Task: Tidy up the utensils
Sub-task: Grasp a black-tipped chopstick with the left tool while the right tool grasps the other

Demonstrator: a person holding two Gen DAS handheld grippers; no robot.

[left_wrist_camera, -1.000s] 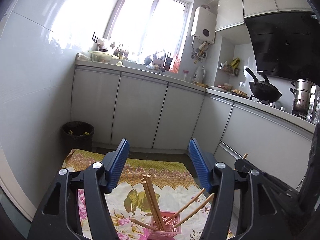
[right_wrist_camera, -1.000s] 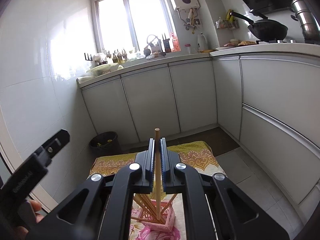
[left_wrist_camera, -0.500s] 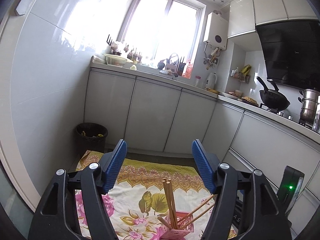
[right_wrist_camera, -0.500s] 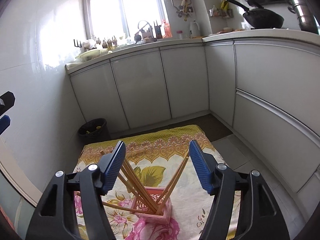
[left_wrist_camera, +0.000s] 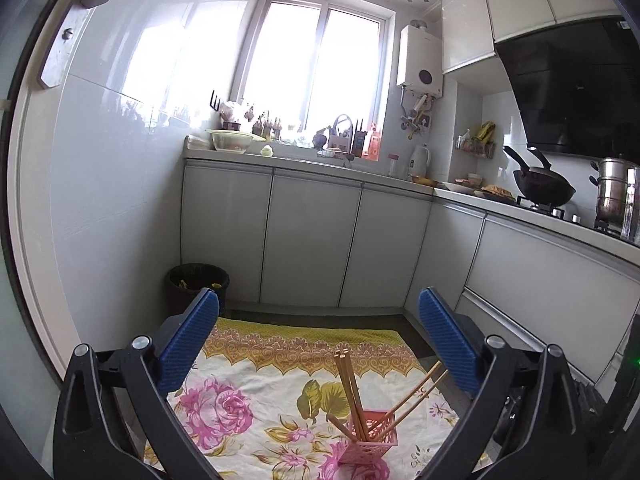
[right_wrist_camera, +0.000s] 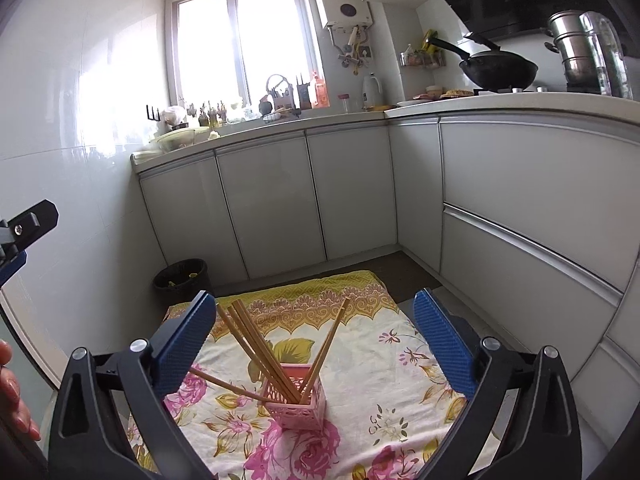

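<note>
A pink lattice utensil holder [right_wrist_camera: 296, 398] stands on a floral cloth [right_wrist_camera: 380, 364] on the floor, with several wooden chopsticks [right_wrist_camera: 256, 344] leaning in it. It also shows in the left wrist view [left_wrist_camera: 370, 438] with chopsticks [left_wrist_camera: 350, 388] sticking up. My right gripper [right_wrist_camera: 314, 340] is open and empty, above and behind the holder. My left gripper [left_wrist_camera: 318, 344] is open and empty, raised well above the cloth [left_wrist_camera: 256, 392]. Part of the left gripper shows at the right wrist view's left edge [right_wrist_camera: 24, 232].
White cabinets [right_wrist_camera: 272, 208] line the back and right sides. A black bin [right_wrist_camera: 182, 278] stands in the back left corner. A wok [right_wrist_camera: 496, 68] and a steel pot [right_wrist_camera: 572, 56] sit on the counter at the right. A white tiled wall is at the left.
My right gripper opened and let go of a chopstick, which now leans in the holder. Both grippers have pulled back and up from the holder.
</note>
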